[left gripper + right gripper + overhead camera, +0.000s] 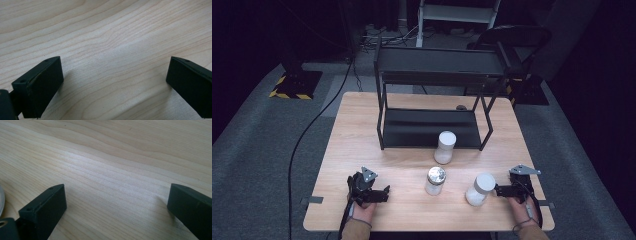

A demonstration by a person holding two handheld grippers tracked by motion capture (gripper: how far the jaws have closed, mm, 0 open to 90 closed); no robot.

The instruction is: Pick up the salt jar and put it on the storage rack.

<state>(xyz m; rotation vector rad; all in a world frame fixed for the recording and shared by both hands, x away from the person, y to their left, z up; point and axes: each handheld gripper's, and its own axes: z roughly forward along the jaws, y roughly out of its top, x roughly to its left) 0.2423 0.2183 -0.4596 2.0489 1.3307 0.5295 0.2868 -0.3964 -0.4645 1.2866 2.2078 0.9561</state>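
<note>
My left gripper (384,192) rests low on the wooden table (357,125), out to the left of the middle jar (435,180), jaws spread wide with nothing but bare wood grain between them in the left gripper view. That middle jar, clear-bodied with a shiny metal lid, stands upright with open board between it and the left tool. Behind it and a little to its right a white jar (445,147) stands upright, just in front of the lower shelf of the black rack (432,127). Right of the middle jar stands the third jar (479,189), white-capped and upright, its long axis vertical. My right gripper (498,190) sits just beside that one, pointing toward it, jaws wide and empty over bare wood in the right gripper view, so the right hand is plainly the nearer. I judge a short reach leftward brings the jar between the jaws. The near table edge lies close behind both hands; there is free room ahead toward the rack.
</note>
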